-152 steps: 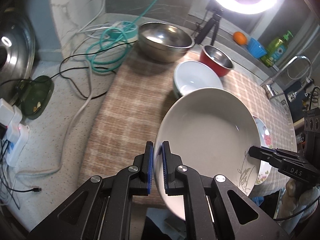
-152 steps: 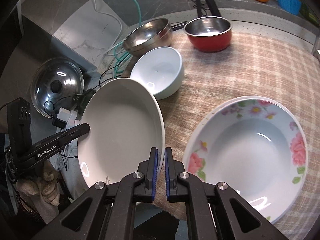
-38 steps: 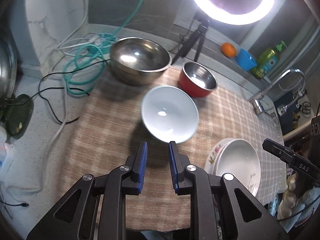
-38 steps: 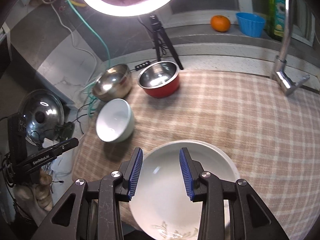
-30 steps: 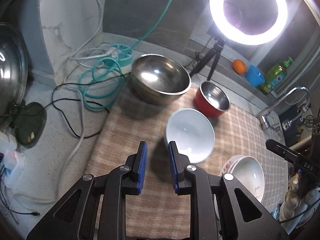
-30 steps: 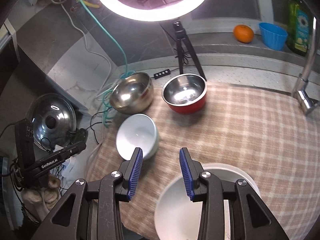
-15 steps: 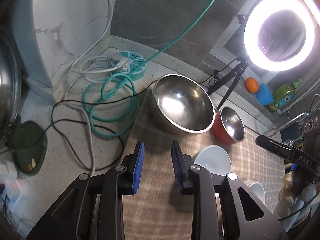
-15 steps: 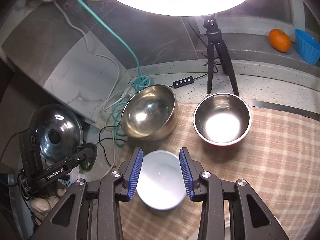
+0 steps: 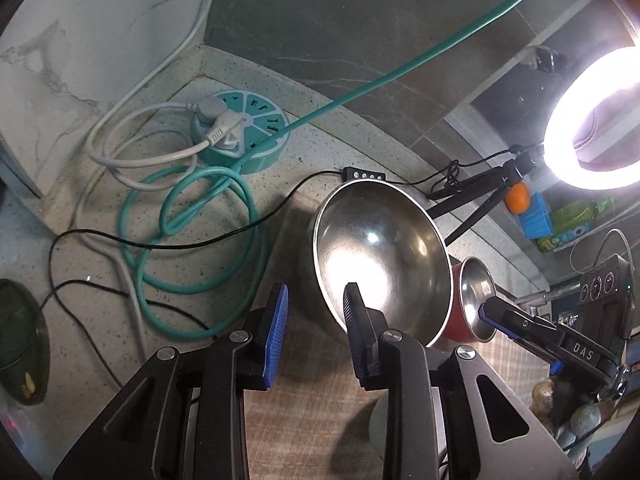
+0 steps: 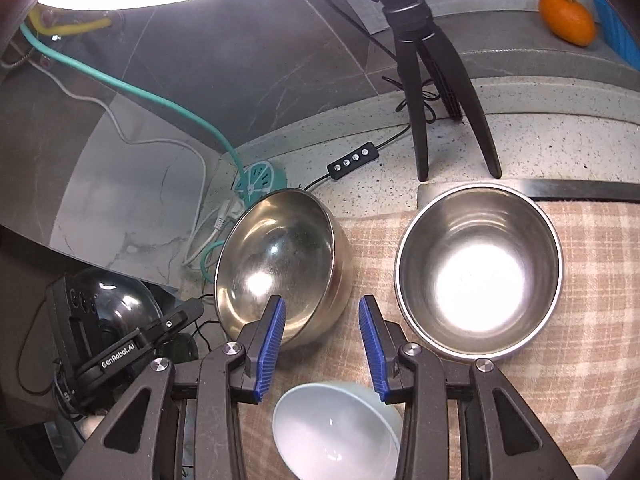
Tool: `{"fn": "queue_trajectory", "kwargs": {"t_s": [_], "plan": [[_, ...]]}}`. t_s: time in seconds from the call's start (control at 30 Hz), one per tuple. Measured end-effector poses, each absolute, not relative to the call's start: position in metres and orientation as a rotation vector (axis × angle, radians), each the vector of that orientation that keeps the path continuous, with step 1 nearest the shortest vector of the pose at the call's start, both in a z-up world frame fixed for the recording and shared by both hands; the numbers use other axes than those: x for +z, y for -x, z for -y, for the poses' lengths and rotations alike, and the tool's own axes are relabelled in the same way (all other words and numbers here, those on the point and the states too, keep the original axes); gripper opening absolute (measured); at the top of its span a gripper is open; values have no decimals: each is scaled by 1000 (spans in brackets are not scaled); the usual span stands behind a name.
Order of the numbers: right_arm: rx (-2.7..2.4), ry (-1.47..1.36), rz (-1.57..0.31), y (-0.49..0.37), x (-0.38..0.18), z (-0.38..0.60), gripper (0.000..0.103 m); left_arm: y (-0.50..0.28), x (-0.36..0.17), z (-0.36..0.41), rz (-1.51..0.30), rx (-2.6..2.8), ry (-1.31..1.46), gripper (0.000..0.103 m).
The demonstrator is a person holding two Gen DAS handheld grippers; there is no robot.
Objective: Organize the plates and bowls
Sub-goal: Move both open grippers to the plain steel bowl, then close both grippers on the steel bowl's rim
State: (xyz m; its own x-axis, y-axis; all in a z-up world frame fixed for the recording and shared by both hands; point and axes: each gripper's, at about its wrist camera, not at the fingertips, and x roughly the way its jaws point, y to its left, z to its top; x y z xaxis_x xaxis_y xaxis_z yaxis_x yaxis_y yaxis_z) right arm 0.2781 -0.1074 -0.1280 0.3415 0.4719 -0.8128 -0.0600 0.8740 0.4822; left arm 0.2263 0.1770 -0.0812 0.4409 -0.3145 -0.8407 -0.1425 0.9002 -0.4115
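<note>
Steel bowl (image 9: 380, 256) rim between parted left tongs (image 9: 314, 334), right tongs (image 10: 322, 344) agape.

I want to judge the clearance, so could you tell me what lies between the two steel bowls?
In the right wrist view only bare checked cloth separates the large steel bowl from the red-sided steel bowl; they stand apart, not touching.

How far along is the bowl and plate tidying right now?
No stacked dishes show in these views. In hand: nothing; the left gripper and right gripper are open at the large steel bowl. Left: that bowl, the red-sided steel bowl and the white ceramic bowl sit separately.
</note>
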Motion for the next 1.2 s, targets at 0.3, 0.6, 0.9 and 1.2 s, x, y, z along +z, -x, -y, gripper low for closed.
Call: {"fn": "queue_trajectory", "kwargs": {"t_s": [0.3,0.6,0.9,1.2], "plan": [[339,-337,-1197,-297,-141,91,35,-245,-95,-176,-1144,-107,452,27],[345,-284,-1235,-309,-155,75,34,-252,-106,-179,-1147,-107,469,24],[352,-291,-1263,-313,-162,74,16,-255,-106,-170,-1128,-108,424,10],[350,-276,-1254,-308,-158,73,14,-250,-104,-168,-1115,-90,411,10]]}}
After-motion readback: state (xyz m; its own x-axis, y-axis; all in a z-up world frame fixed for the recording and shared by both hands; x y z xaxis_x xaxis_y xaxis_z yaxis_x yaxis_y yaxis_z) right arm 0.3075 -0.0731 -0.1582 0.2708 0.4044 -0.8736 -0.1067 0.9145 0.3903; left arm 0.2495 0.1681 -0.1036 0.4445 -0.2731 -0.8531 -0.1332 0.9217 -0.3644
